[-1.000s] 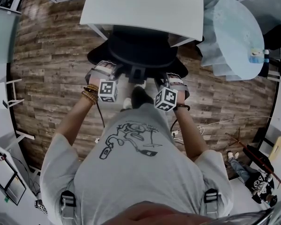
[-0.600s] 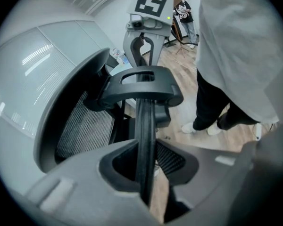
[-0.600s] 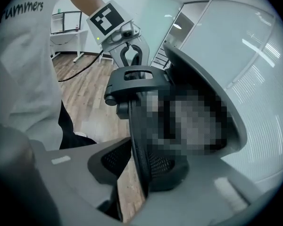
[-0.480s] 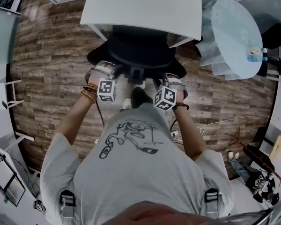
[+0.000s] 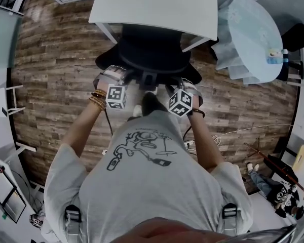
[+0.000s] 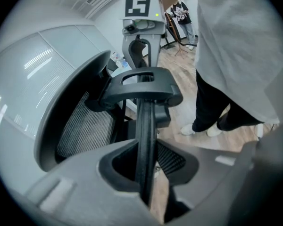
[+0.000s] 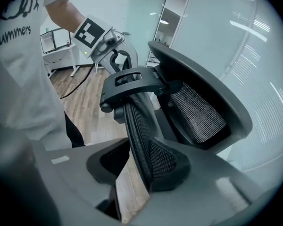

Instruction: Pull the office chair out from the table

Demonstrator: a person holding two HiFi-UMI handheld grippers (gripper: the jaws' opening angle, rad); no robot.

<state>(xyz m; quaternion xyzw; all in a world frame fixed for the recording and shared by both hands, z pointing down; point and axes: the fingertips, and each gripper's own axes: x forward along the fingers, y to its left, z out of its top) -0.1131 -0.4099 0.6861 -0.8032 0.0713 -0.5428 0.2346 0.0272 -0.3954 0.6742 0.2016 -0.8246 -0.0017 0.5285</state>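
The black mesh office chair [image 5: 152, 52] has its seat tucked under the white table [image 5: 157, 6] and its backrest toward me. My left gripper [image 5: 122, 77] is shut on the left part of the backrest's top edge [image 6: 145, 126], which runs between its jaws [image 6: 144, 173]. My right gripper [image 5: 178, 86] is on the right part of the edge. Its jaws are opening: the mesh edge [image 7: 137, 121] lies against one jaw, with a gap to the other [image 7: 137, 173]. Each gripper view shows the other gripper across the headrest bracket [image 6: 141, 86].
A round table under a pale cover [image 5: 253, 34] stands right of the chair. Cables [image 5: 218, 135] lie on the wood floor to my right. White furniture legs [image 5: 10, 100] stand at the left. My feet [image 5: 147, 103] are just behind the chair base.
Both grippers have shifted slightly while staying on the backrest edge. The right gripper's marker cube has rolled a little. The table sits a touch higher in the head view.
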